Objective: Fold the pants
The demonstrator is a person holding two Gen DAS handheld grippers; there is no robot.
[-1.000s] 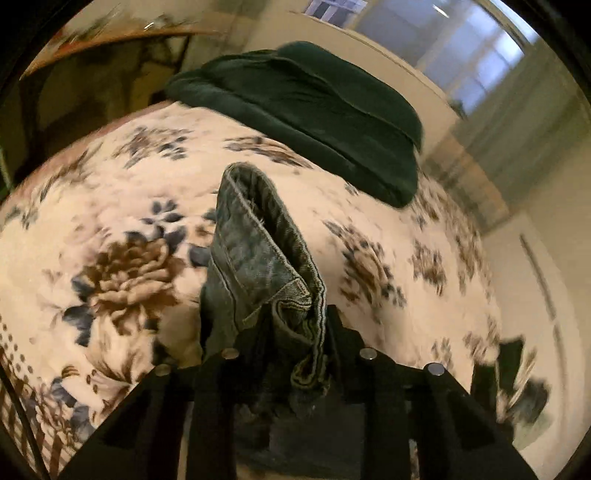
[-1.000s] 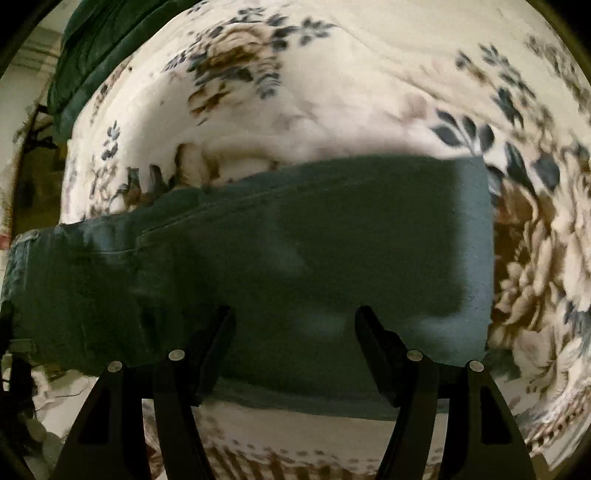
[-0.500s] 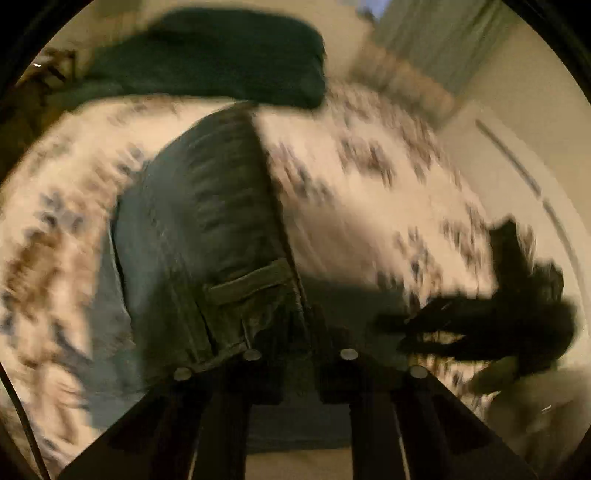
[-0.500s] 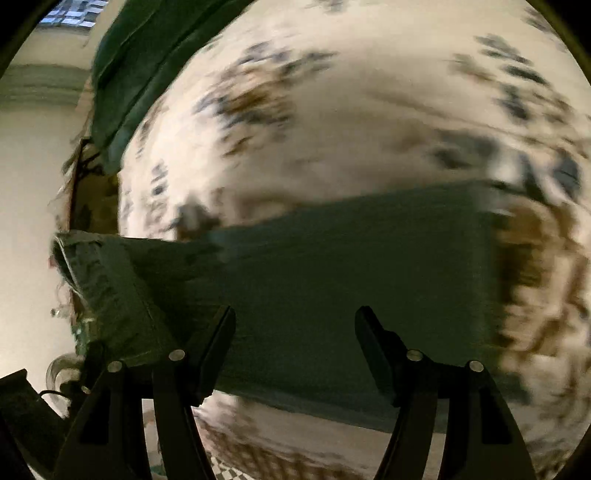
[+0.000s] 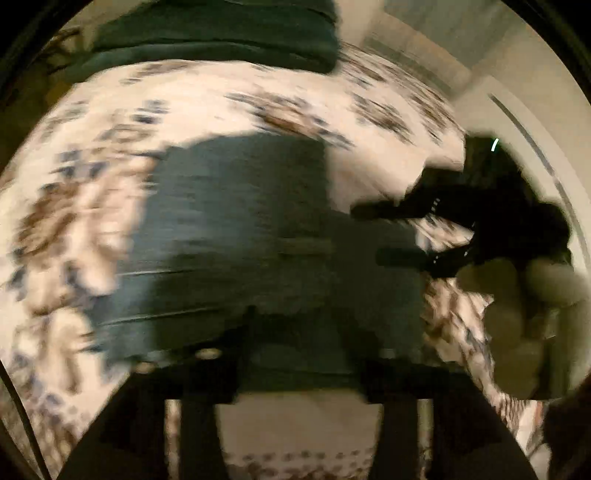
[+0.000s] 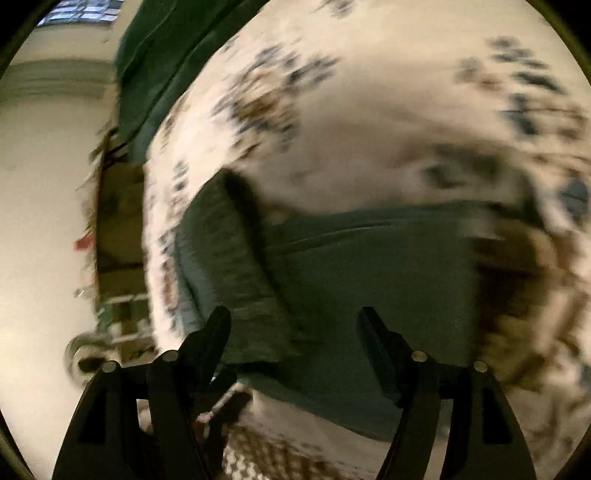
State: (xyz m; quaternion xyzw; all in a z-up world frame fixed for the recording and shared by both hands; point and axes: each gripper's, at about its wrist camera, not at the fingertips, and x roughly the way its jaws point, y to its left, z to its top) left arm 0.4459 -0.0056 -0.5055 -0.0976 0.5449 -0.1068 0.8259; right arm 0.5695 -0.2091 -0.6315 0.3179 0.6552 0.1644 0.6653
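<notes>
Floral cream fabric covers the bed, with a dark green blanket piled at its far end. Denim pants are spread folded just beyond the left gripper and right gripper, both held wide apart, empty.

The pants lie on the bedspread, a blanket seemingly behind them.

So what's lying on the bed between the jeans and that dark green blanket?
Only bare floral bedspread separates the jeans from the green blanket, seen in the left wrist view.
</notes>
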